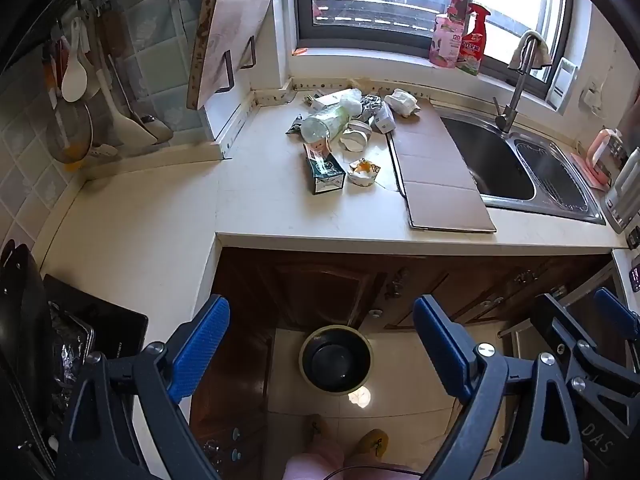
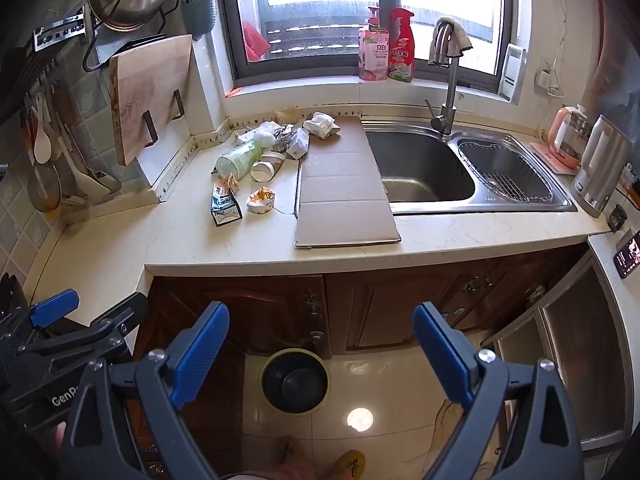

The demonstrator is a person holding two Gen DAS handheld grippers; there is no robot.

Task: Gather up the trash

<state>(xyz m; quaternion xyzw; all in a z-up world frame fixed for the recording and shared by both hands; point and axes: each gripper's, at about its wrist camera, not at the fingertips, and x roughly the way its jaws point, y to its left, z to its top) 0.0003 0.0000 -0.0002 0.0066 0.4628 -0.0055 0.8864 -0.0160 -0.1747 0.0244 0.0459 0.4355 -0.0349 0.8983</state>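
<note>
A pile of trash lies on the cream counter near the back corner: a clear plastic bottle (image 1: 322, 123) (image 2: 239, 157), a dark carton (image 1: 326, 168) (image 2: 225, 204), a crumpled wrapper (image 1: 363, 173) (image 2: 261, 200), a white paper cup (image 1: 356, 136) (image 2: 267, 168), and crumpled paper (image 1: 402, 102) (image 2: 321, 125). A flat cardboard sheet (image 1: 434, 168) (image 2: 342, 188) lies beside the sink. A black-lined trash bin (image 1: 336, 359) (image 2: 296, 383) stands on the floor by the cabinets. My left gripper (image 1: 320, 354) and right gripper (image 2: 320, 354) are both open and empty, held above the floor in front of the counter.
A steel double sink (image 2: 468, 168) with a faucet (image 2: 446, 80) sits to the right. Bottles (image 2: 386, 50) stand on the window sill. A cutting board (image 2: 150, 96) and utensils hang on the left wall. A kettle (image 2: 598, 164) stands far right. Brown cabinets (image 2: 360, 308) are below.
</note>
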